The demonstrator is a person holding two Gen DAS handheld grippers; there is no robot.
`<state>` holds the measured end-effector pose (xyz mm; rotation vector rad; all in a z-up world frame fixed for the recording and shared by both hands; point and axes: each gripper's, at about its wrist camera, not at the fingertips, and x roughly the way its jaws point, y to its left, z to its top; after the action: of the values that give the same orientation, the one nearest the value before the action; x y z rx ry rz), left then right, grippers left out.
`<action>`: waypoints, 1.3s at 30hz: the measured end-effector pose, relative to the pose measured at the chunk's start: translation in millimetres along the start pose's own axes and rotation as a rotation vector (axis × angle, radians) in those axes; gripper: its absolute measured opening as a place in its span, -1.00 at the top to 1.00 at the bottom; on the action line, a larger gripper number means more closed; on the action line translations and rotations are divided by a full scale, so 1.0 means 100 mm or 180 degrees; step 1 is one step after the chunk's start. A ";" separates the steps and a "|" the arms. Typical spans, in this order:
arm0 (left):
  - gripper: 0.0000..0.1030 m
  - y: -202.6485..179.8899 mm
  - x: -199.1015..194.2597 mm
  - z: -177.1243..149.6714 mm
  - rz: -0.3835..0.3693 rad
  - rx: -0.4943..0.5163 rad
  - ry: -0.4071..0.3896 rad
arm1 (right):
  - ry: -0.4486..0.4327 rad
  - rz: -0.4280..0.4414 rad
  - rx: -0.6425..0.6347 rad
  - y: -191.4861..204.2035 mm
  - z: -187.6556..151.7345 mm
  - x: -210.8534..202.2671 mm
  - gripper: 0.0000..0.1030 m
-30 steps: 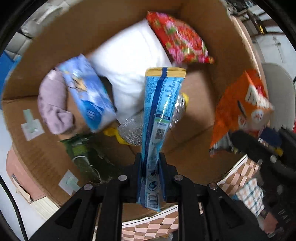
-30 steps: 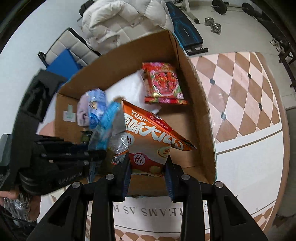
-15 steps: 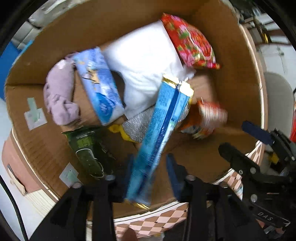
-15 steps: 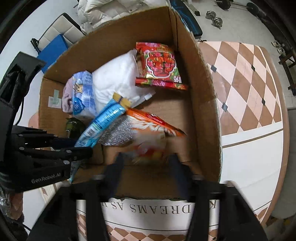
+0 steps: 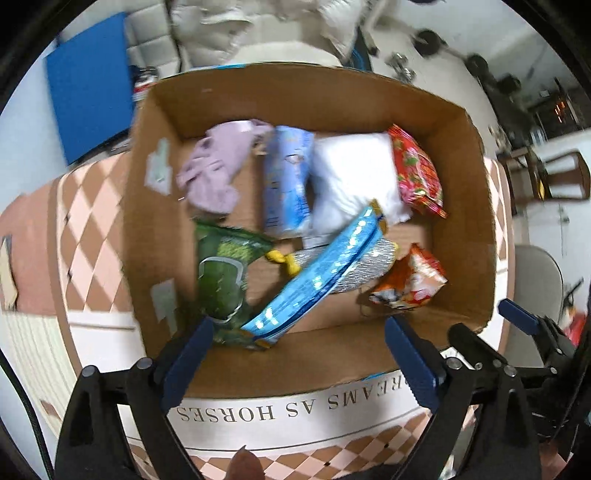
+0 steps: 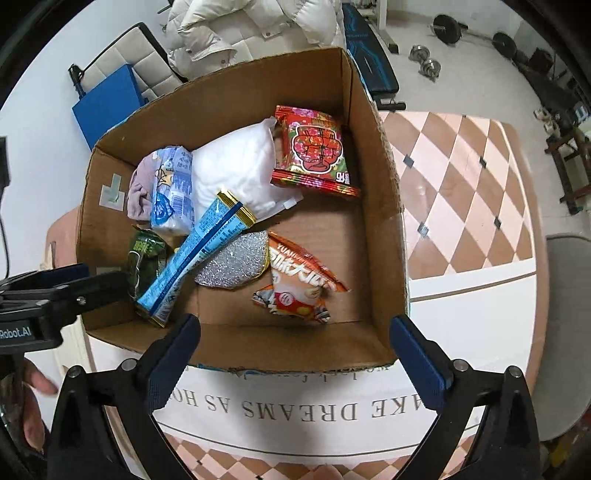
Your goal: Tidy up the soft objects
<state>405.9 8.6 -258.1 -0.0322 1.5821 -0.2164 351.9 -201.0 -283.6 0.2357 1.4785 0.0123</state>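
A cardboard box [image 5: 162, 258] [image 6: 384, 229] holds several soft things. A long blue packet [image 5: 314, 280] [image 6: 195, 254] leans on a silver pouch [image 6: 232, 266]. An orange snack bag [image 5: 410, 280] [image 6: 299, 284] lies at the front right. A white pillow [image 6: 236, 170], a red bag [image 6: 314, 147], a light-blue pack [image 6: 173, 192], a purple cloth [image 5: 218, 166] and a green bag [image 5: 221, 273] lie around them. My left gripper [image 5: 295, 354] and right gripper [image 6: 295, 350] are both open and empty, above the box's near wall.
The box stands on a tablecloth with a diamond pattern [image 6: 461, 177] and printed letters [image 6: 295, 410]. Behind it are a white jacket [image 6: 240, 26], a blue pad [image 6: 107, 103], a bench and dumbbells [image 6: 424, 62]. A chair [image 5: 535, 280] stands at the right.
Both grippers opened. The blue packet dropped from the left one and the orange bag from the right one into the box. Both grippers then drew back from the box.
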 end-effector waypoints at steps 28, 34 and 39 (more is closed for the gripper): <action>-0.94 -0.38 -1.24 -1.41 0.0625 -0.0219 -0.1277 | -0.0818 -0.0269 -0.0236 0.00 -0.86 -1.34 -1.00; -0.94 -0.58 -1.61 -1.80 0.0642 -0.0160 -0.1472 | -0.1055 -0.0167 -0.0263 -0.08 -1.26 -1.96 -1.00; -0.94 -0.73 -1.90 -2.07 0.0564 -0.0127 -0.1574 | -0.1250 -0.0209 -0.0302 -0.07 -1.57 -2.39 -1.00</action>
<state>197.3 -8.5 -57.0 0.0226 1.0884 -0.0315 172.8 -221.0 -61.5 0.1043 1.0907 -0.0160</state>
